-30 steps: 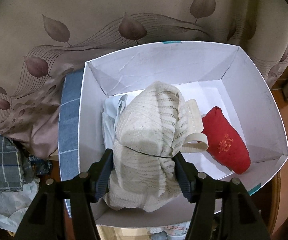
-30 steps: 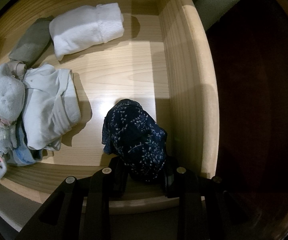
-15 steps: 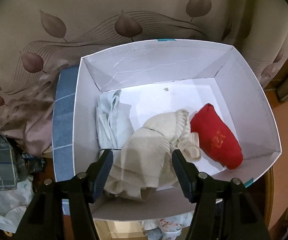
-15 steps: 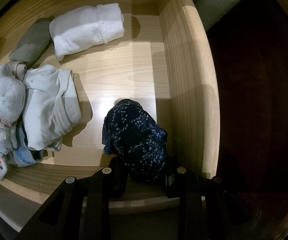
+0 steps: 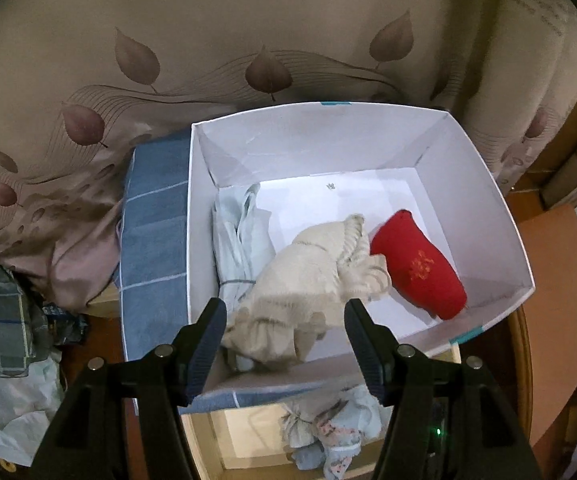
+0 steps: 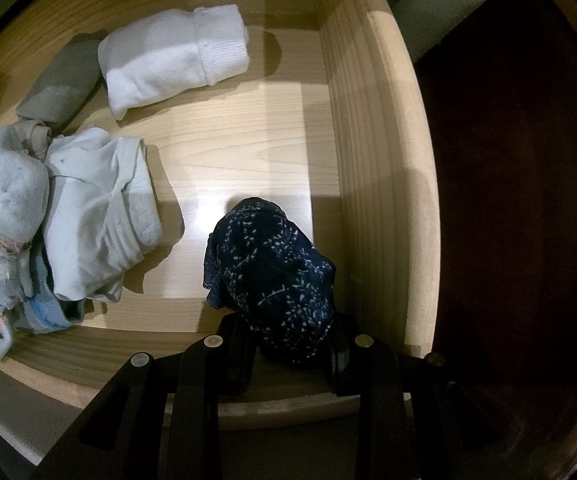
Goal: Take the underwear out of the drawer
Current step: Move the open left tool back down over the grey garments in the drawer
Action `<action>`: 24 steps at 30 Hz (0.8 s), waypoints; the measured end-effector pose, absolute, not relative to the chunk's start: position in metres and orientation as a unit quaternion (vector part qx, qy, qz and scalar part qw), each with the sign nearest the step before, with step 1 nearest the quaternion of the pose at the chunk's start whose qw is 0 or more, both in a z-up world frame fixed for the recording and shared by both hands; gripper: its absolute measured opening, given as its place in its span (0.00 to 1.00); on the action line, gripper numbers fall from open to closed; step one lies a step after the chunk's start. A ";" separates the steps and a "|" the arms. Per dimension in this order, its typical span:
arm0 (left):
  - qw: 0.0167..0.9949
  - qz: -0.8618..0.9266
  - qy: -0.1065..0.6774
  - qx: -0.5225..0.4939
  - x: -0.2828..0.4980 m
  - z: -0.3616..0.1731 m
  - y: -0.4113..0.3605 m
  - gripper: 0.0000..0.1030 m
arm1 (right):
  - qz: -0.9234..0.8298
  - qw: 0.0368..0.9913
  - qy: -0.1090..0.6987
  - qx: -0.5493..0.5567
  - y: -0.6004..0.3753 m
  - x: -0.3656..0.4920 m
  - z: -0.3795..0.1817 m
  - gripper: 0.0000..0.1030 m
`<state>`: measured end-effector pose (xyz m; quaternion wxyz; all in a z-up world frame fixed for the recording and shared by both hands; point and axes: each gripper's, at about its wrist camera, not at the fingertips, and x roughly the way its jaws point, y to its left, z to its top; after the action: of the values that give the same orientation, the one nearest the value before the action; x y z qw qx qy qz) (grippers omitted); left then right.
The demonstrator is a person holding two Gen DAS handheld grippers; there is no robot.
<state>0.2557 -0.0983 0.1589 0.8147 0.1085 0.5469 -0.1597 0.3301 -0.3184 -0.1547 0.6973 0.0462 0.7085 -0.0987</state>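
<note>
Box [image 5: 484, 208] behind drawer [image 5: 248, 436], knit bundle [image 5: 308, 276] inside box, rolled garment [image 5: 420, 266] right of bundle, folded cloth [image 5: 236, 236] left of it.

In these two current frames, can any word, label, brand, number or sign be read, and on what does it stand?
No text can be read in either view.
Small dark mark on the floor of the white box: too small to read.
Gold embroidered emblem on the red bundle: blurred, unreadable.
Faint lettering on the curtain, top edges: blurred, unreadable.
</note>
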 end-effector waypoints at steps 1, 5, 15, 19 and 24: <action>0.815 -0.160 0.546 0.109 0.252 0.160 -0.097 0.61 | -0.099 0.697 0.708 0.046 -0.317 0.330 -0.155 0.25; 0.814 -0.158 0.548 0.109 0.233 0.159 -0.084 0.61 | -0.101 0.697 0.709 0.046 -0.317 0.330 -0.156 0.25; 0.813 -0.153 0.551 0.108 0.173 0.137 -0.034 0.61 | -0.105 0.696 0.709 0.046 -0.316 0.331 -0.158 0.26; 0.809 -0.142 0.560 0.105 0.155 0.112 -0.017 0.61 | -0.106 0.696 0.708 0.047 -0.316 0.330 -0.157 0.26; 0.801 -0.123 0.580 0.076 0.141 0.081 0.000 0.61 | -0.106 0.696 0.708 0.047 -0.316 0.330 -0.157 0.27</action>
<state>0.1410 0.0001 0.0810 0.8013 0.0764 0.5805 -0.1228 0.3300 -0.3160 -0.1571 0.6964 0.0473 0.7082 -0.1058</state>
